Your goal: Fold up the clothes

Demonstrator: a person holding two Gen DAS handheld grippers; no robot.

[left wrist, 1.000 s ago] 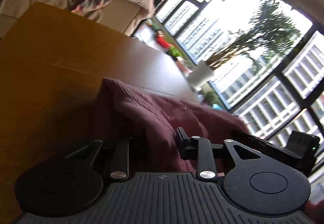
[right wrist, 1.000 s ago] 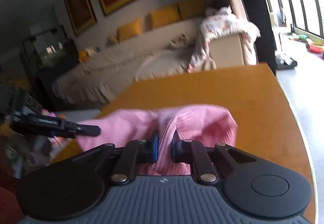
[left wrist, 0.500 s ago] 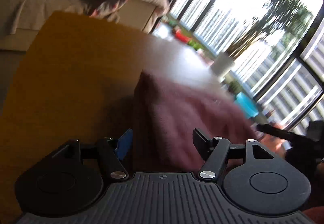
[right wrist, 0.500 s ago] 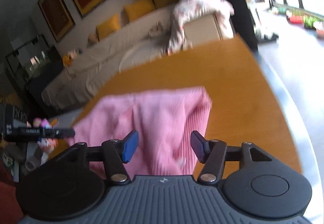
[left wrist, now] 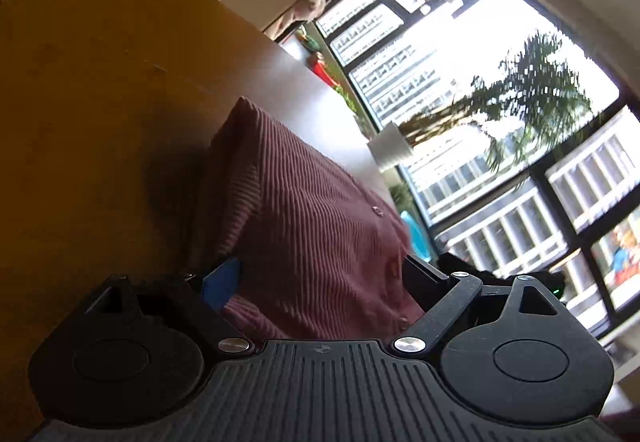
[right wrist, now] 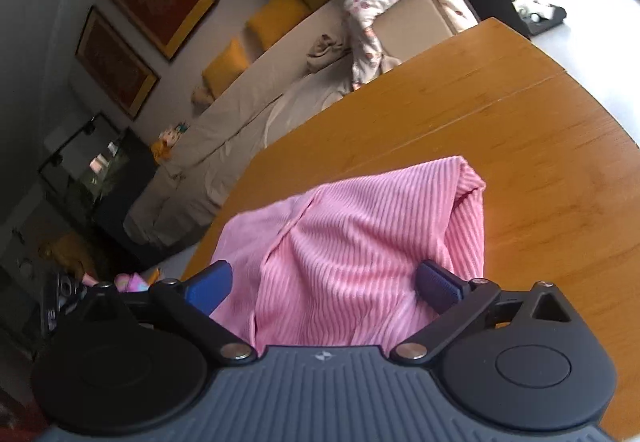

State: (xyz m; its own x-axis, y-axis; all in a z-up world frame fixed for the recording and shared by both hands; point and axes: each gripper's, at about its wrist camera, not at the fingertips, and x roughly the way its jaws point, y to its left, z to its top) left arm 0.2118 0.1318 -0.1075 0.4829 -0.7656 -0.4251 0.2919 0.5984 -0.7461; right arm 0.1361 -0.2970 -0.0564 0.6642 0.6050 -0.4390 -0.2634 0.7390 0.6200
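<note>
Lying folded, pink cardigan (right wrist: 360, 242) near table (right wrist: 540, 162) edge, bare wood beyond

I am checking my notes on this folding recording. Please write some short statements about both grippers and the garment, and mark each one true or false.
1. The left gripper is open. True.
2. The right gripper is shut on the pink ribbed garment. False: its jaws stand wide apart, with the cloth lying between them.
3. The garment lies on a wooden table. True.
4. The garment is blue denim. False: it is pink ribbed knit with small buttons.
5. A potted plant stands by the window. True.
</note>
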